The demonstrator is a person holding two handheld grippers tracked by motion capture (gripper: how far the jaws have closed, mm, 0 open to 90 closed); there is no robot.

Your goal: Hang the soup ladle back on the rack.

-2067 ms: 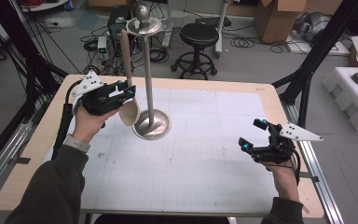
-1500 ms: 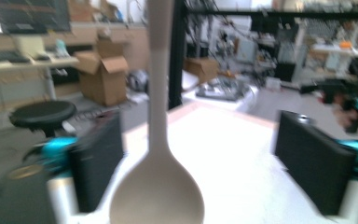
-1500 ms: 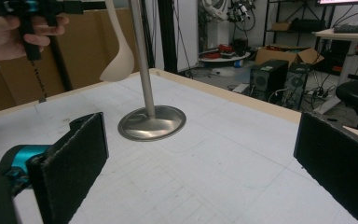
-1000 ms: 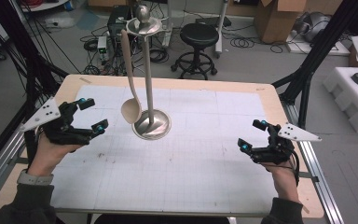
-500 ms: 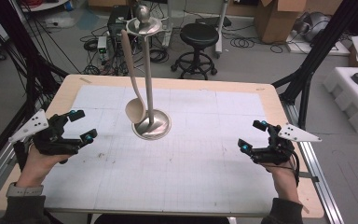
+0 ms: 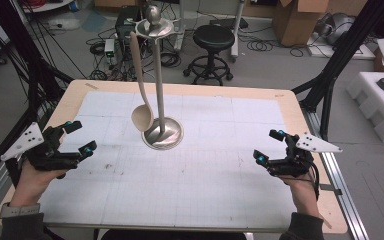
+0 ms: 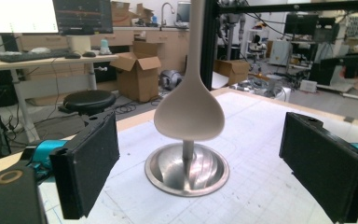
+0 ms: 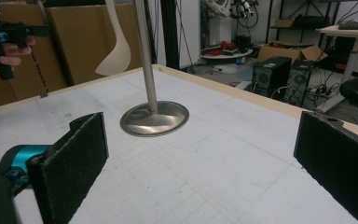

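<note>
1. A table (image 6: 300,107) with a pale wooden rim carries a white gridded mat (image 6: 205,165), seen from above.
2. A metal stand (image 6: 161,131) rises from the middle of the mat: a round dished base, a thin upright pole, and a small round top piece.
3. A beige ladle (image 6: 141,95) hangs from the stand's top, its bowl just above the base on the person's left side of the pole.
4. The left gripper (image 6: 75,137) is held near the table's left edge, well apart from the stand. Its jaws are spread wide and hold nothing. In the left gripper view, the ladle's bowl (image 7: 189,112) shows between the jaws, farther off.
5. The right gripper (image 6: 269,146) is held near the table's right edge, jaws also spread wide and empty. In the right gripper view, the stand's base (image 8: 154,117) lies ahead on the mat.
</note>
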